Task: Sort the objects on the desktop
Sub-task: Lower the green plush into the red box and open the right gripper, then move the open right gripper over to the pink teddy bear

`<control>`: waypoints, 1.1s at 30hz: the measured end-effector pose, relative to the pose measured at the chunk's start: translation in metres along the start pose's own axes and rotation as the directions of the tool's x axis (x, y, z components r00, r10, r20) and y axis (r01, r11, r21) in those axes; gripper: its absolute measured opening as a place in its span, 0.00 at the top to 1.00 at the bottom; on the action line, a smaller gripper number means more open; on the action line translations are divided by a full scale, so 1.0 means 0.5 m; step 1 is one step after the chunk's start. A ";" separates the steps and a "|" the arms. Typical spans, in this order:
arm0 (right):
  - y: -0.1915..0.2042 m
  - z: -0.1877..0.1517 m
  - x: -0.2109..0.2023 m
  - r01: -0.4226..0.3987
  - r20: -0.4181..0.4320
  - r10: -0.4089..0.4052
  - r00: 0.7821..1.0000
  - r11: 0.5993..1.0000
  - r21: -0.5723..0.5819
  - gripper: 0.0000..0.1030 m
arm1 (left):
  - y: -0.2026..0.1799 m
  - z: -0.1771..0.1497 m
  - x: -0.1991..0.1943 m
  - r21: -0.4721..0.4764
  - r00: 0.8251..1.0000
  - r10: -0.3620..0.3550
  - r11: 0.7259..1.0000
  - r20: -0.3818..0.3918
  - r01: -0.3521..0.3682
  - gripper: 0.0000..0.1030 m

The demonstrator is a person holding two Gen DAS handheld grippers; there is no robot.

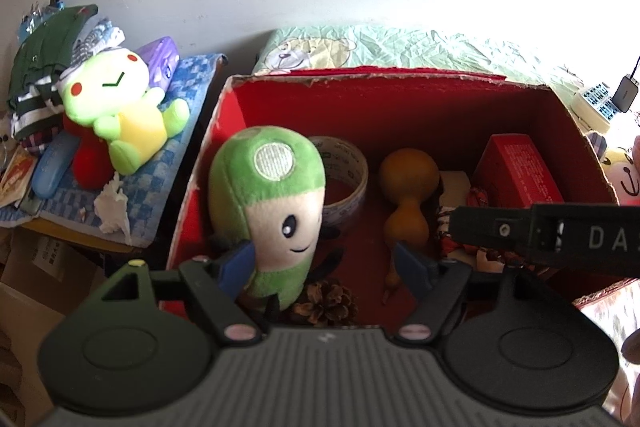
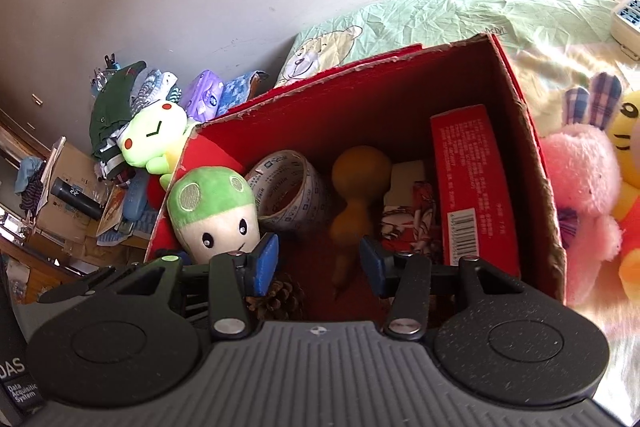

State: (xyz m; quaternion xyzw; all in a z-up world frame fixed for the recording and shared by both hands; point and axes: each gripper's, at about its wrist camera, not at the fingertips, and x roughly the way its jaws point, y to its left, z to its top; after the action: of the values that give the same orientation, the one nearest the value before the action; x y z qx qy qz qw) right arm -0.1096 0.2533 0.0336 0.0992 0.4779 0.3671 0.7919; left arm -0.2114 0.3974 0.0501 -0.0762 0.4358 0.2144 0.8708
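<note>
The left hand-held gripper (image 1: pixel 326 265) stands apart around a green mushroom plush (image 1: pixel 266 211) just set inside the red cardboard box (image 1: pixel 384 77), so this placing step looks finished. The plush stands upright at the box's left end, cap up, face toward the cameras. The right hand-held gripper (image 2: pixel 316 259) hangs apart and empty above the box; next, fetch another toy.

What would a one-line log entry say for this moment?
left gripper: open beside mushroom plush | right gripper: open, empty | red box: plush, tape, gourd inside
</note>
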 end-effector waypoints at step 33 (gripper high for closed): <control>-0.097 -0.003 -0.179 -0.001 0.097 0.000 0.995 1.000 0.015 0.47 | -0.163 0.021 -0.060 0.018 1.000 0.002 1.000 0.000 -0.002 0.01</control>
State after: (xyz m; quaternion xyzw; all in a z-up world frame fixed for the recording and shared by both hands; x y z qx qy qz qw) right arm -0.1117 0.1582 0.0696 0.1228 0.4416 0.3585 0.8133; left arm -0.1839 0.3184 0.0756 -0.0681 0.4378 0.2115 0.8712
